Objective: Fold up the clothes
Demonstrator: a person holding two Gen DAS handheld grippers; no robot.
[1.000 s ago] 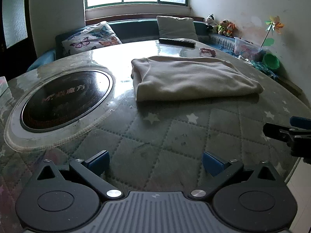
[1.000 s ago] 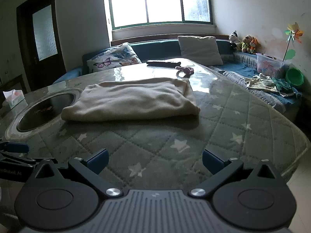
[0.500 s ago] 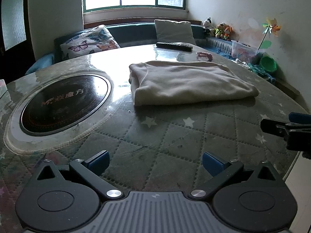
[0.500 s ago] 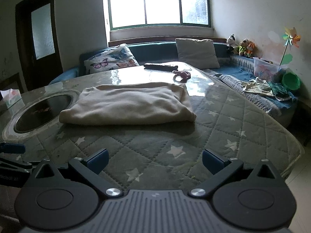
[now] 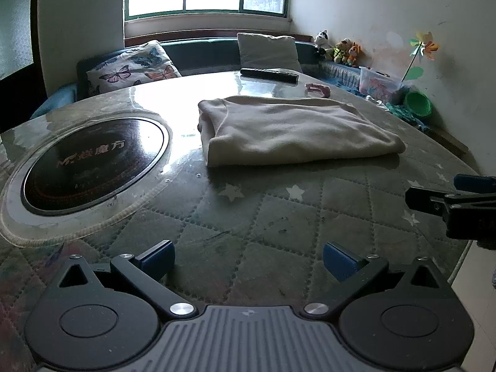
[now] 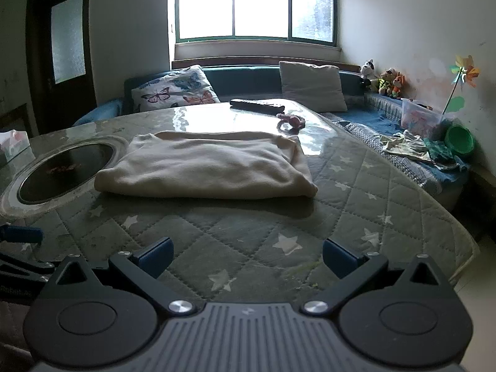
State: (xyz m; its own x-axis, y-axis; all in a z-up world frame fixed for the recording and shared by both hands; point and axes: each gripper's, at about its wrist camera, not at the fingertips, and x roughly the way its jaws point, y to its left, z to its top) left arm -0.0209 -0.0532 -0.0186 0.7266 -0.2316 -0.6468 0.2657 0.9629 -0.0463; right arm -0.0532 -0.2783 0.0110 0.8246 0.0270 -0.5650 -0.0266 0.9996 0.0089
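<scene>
My left gripper hangs low over the quilted table cover with its jaws spread wide and nothing between them; only star-printed quilting shows in the gap. The folded cream garment lies ahead of those jaws and a little to their right, well apart from the blue fingertips, flat on the table with its thick folded edge facing me. To the left of the jaws and ahead sits the round black induction cooktop set into the table, close beside the garment's left end. Beyond the garment I see a dark remote control and a small pink object that I cannot identify.

My right gripper is likewise wide apart and empty, over the quilting near the table's front edge. From here the folded cream garment is straight ahead of the jaws, slightly to their left, well clear of the fingertips. The cooktop lies far to the left of the jaws. The right gripper also shows at the right edge of the left wrist view, beside the left jaws.
</scene>
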